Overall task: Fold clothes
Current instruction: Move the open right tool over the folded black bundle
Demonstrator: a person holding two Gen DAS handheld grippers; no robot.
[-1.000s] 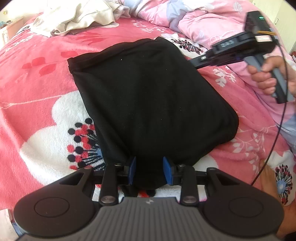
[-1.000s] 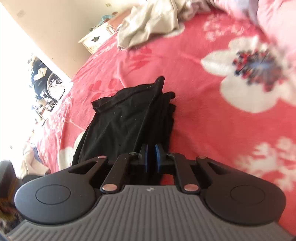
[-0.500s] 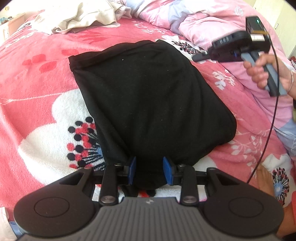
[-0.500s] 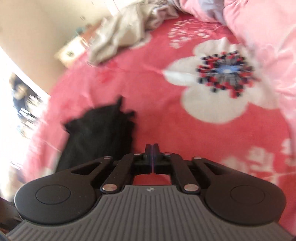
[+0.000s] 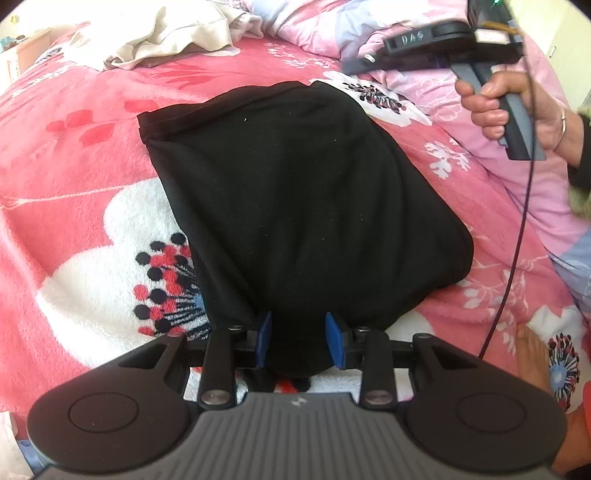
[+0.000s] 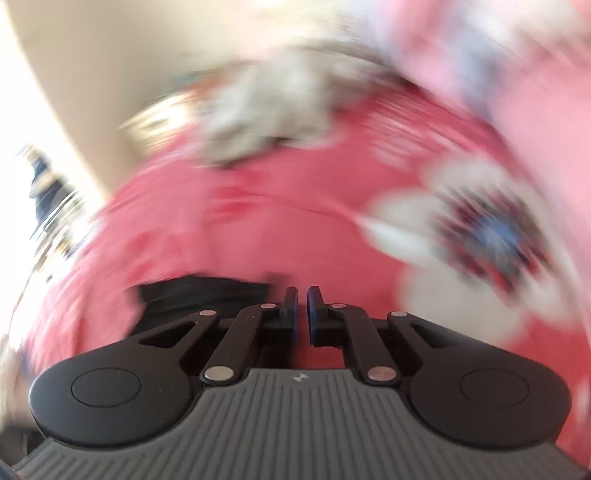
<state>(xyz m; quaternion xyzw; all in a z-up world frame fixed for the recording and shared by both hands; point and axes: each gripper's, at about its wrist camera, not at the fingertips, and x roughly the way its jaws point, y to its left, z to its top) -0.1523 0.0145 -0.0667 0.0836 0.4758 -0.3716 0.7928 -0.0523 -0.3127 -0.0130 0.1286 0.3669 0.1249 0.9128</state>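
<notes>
Since the frame half a second earlier the right gripper [image 5: 354, 65] has risen and swung away from the black garment, so that in the left wrist view it now hangs high at the upper right, above the pink quilt, while the left gripper [image 5: 298, 341] has stayed where it was at the near edge of the cloth. Largest in view is the pink fleece blanket with big white flowers [image 5: 74, 192], which covers the bed and carries everything else. On it, in the middle of the left wrist view, lies the folded black garment [image 5: 295, 192], a roughly rectangular dark bundle with one hem at the far left and a rounded fold at the right. Behind it a light pink floral quilt [image 5: 317, 29] is bunched along the far side, and a crumpled beige garment [image 5: 170, 37] lies at the far left of the blanket. A person's hand [image 5: 517, 107] grips the grey handle of the right gripper, with a thin dark cable [image 5: 517, 236] hanging down from it. The left gripper's blue pads [image 5: 263, 338] stand apart with the near edge of the black garment bulging between them. In the blurred right wrist view the right gripper's fingers sit nearly together with a narrow gap and nothing between them.
</notes>
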